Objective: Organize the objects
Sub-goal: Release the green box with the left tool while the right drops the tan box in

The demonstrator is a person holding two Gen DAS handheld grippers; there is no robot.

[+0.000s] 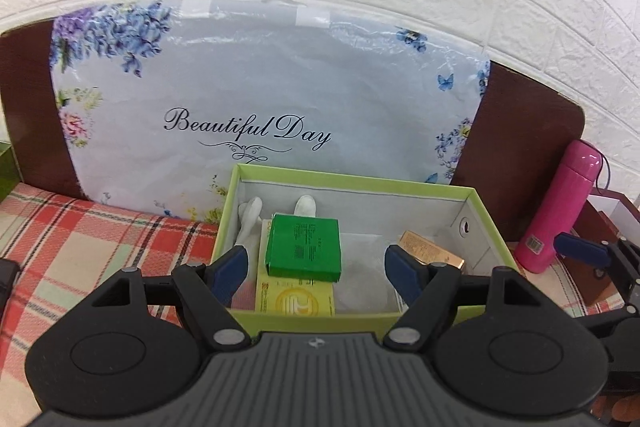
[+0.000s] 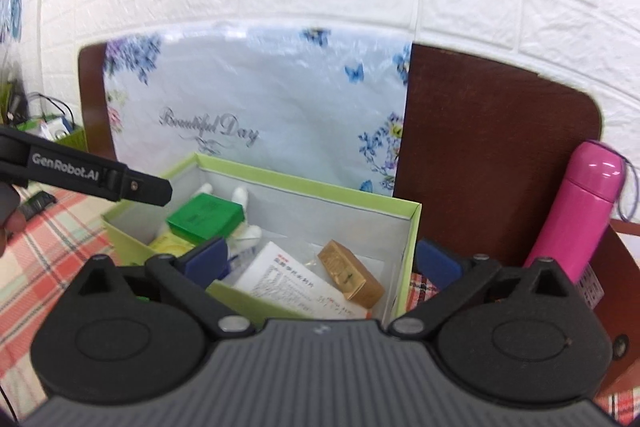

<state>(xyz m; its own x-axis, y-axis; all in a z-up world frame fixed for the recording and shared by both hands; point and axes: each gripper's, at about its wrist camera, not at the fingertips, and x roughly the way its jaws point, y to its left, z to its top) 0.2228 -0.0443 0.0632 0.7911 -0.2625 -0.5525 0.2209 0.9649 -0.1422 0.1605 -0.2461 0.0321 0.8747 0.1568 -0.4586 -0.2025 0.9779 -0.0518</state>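
A light-green open box point(image 1: 352, 182) point(image 2: 308, 187) stands on the plaid cloth. Inside it lie a green carton point(image 1: 305, 247) point(image 2: 205, 217) on top of a yellow packet point(image 1: 295, 301), a white plush toy point(image 1: 251, 215) point(image 2: 240, 199), a gold box point(image 1: 434, 249) point(image 2: 351, 279) and a white leaflet point(image 2: 288, 281). My left gripper point(image 1: 316, 269) hangs open over the box's near edge, nothing between its blue pads. My right gripper point(image 2: 320, 261) is open wide above the box's right end, holding nothing. The left gripper's black arm point(image 2: 92, 177) shows at the left of the right wrist view.
A pink flask point(image 1: 560, 205) point(image 2: 576, 209) stands right of the box. A flowered "Beautiful Day" bag point(image 1: 260, 107) point(image 2: 260, 115) leans on a brown board point(image 2: 500, 155) against the white brick wall. Plaid cloth point(image 1: 80, 239) spreads to the left. A green basket point(image 2: 68, 137) sits far left.
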